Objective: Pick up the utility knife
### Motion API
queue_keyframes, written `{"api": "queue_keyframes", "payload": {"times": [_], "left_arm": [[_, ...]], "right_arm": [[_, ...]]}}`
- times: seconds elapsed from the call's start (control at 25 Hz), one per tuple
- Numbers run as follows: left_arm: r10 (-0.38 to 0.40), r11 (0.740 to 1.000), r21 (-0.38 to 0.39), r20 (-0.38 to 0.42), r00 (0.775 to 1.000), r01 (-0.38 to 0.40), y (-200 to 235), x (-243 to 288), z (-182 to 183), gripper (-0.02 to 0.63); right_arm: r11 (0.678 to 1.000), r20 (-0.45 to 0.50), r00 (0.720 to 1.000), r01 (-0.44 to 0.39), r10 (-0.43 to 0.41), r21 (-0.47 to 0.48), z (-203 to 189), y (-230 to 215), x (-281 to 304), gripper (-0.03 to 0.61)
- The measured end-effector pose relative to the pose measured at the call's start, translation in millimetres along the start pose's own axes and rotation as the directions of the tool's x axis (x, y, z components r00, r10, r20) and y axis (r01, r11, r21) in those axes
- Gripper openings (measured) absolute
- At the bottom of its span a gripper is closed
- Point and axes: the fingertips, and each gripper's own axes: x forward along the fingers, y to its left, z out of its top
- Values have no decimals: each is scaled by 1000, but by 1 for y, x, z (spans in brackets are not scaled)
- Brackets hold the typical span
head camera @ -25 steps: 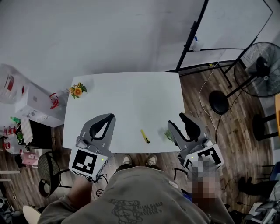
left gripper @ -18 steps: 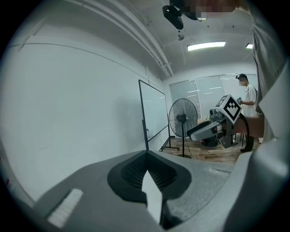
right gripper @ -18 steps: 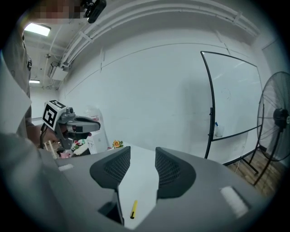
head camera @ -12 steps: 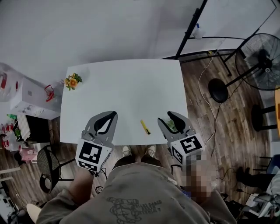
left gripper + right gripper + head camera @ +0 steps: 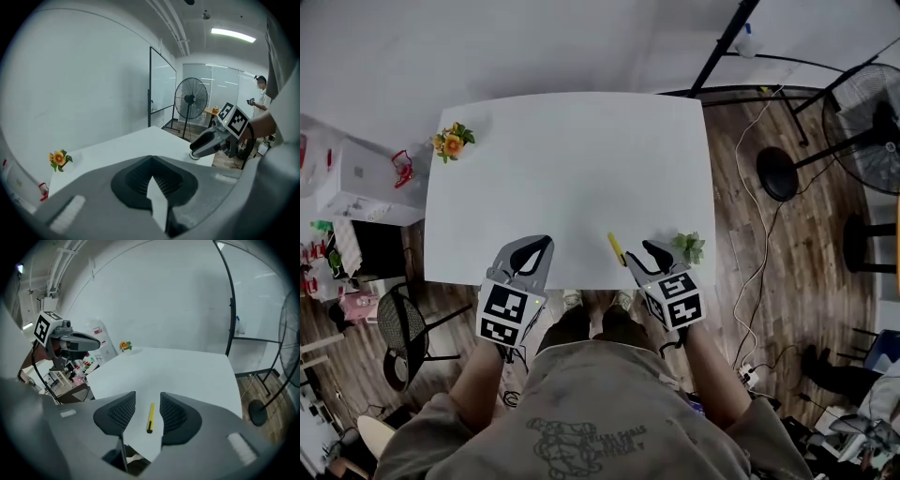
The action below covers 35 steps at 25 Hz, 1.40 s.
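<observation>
Yellow utility knife (image 5: 150,417) on table (image 5: 187,371) shows between parted jaws of right tool (image 5: 147,401).

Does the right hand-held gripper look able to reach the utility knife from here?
Probably yes. The right hand-held gripper has its jaws apart, and the utility knife lies on the table just ahead, in line with the gap, with nothing between.

White table (image 5: 572,159) on wood-plank floor (image 5: 741,319). Orange flower sprig (image 5: 452,142) at far left corner of tabletop, just inside the edge. Small green plant (image 5: 688,247) at near right corner. Standing fan (image 5: 874,101) off to the right, well apart from the table, round black base (image 5: 781,174) nearer it. White cable (image 5: 757,262) trailing over floor along right side. Black chair (image 5: 401,339) beside near left corner. White boxes (image 5: 356,197) by wall, left.
</observation>
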Motion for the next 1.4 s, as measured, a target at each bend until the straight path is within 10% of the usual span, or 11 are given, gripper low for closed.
{"api": "queue_keyframes", "payload": {"times": [0.64, 1.12, 1.4], "left_arm": [[-48, 994, -111, -192, 980, 27, -17, 9, -111, 0], [-27, 990, -144, -201, 979, -3, -10, -3, -126, 0], [-9, 991, -132, -172, 985, -14, 1, -7, -114, 0]], "right_arm": [[996, -236, 972, 3, 19, 93, -99, 4, 81, 184], [993, -309, 945, 79, -102, -85, -106, -6, 105, 95], [996, -256, 963, 92, -90, -3, -83, -10, 96, 90]]}}
